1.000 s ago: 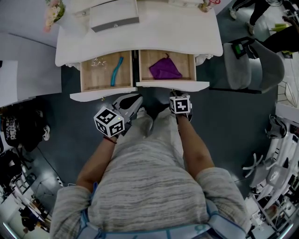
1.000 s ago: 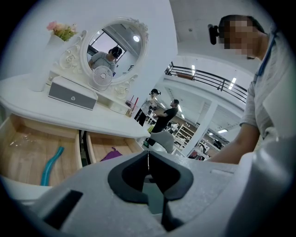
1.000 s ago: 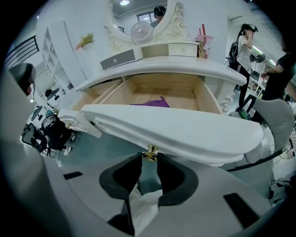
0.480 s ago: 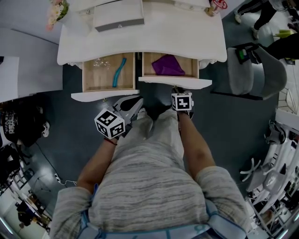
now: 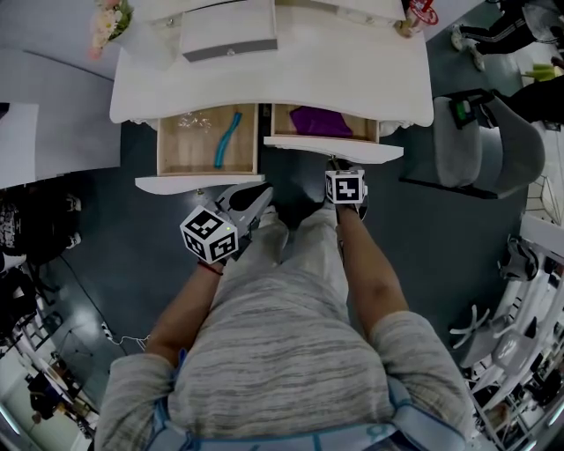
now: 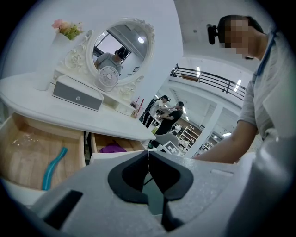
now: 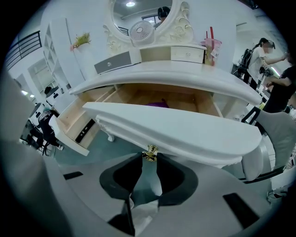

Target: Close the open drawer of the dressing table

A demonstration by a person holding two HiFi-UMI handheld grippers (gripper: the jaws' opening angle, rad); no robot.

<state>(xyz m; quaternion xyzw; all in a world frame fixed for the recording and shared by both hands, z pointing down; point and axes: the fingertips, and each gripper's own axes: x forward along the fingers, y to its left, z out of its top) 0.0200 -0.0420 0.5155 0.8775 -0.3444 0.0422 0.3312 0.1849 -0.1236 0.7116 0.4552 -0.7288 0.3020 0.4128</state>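
The white dressing table (image 5: 335,70) has two drawers pulled out. The right drawer (image 5: 333,148) shows only a strip of purple cloth (image 5: 319,121) under the tabletop. My right gripper (image 5: 336,164) is at its front panel (image 7: 185,132). The small brass knob (image 7: 149,150) sits between its fingertips, and the right gripper (image 7: 149,157) is closed narrowly on it. The left drawer (image 5: 198,183) stands far out, with a teal curved object (image 5: 226,139) inside. My left gripper (image 5: 261,195) hangs below that drawer, over my legs, shut and empty (image 6: 148,155).
A grey chair (image 5: 485,141) stands close to the table's right end. On the tabletop are a small white drawer box (image 5: 229,35), a flower vase (image 5: 110,19) and an oval mirror (image 6: 118,53). Dark gear lies on the floor at the left (image 5: 35,238).
The right drawer has slid further in under the tabletop, hiding more of the purple cloth. My right gripper went toward the table with it. The left gripper stayed put.
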